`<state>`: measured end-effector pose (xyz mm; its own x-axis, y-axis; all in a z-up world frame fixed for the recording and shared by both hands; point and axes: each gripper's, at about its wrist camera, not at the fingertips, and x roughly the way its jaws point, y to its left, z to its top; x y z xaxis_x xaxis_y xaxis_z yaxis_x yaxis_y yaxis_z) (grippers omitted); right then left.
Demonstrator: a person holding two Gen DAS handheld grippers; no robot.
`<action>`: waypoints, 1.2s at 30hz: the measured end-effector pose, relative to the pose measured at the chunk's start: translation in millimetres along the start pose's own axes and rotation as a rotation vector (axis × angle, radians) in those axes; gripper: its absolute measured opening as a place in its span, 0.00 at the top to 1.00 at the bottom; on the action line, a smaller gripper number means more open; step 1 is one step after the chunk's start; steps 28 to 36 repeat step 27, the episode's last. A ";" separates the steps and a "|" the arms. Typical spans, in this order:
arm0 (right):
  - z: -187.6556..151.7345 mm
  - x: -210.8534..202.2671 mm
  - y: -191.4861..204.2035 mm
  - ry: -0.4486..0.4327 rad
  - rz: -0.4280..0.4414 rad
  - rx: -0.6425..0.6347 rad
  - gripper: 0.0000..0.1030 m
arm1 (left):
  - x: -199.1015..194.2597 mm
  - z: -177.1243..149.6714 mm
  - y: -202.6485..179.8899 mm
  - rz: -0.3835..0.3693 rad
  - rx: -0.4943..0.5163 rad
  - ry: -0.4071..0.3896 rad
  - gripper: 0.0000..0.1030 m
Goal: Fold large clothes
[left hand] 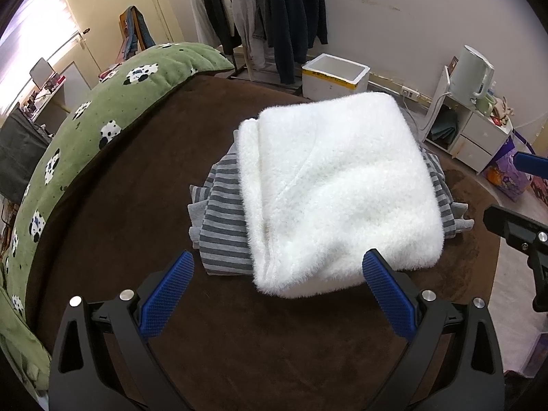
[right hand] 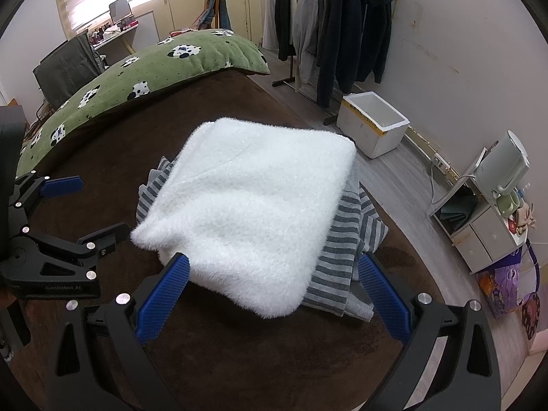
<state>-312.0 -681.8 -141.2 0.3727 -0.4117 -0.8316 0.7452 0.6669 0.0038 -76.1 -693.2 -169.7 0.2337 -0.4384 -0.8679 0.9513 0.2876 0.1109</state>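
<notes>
A folded fluffy white garment lies on top of a folded grey striped garment on a dark brown bed cover. My left gripper is open and empty, just in front of the stack's near edge. My right gripper is open and empty, its blue fingertips on either side of the stack's near corner. The white garment and the striped one also show in the right wrist view. The left gripper shows at that view's left edge, and the right gripper's body at the left wrist view's right edge.
A green quilt with a panda print lies along the bed's far left. A clothes rack with dark coats, a white foam box and a small white cabinet with a kettle stand on the floor to the right.
</notes>
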 end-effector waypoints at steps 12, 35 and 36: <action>0.8 0.5 0.1 0.001 0.002 -0.001 0.06 | 5.3 0.4 0.5 0.002 0.012 0.008 0.06; 8.0 1.0 1.9 -0.009 0.014 -0.013 0.06 | 6.3 -0.1 7.4 0.015 -0.020 0.028 0.06; 8.0 1.0 1.9 -0.009 0.014 -0.013 0.06 | 6.3 -0.1 7.4 0.015 -0.020 0.028 0.06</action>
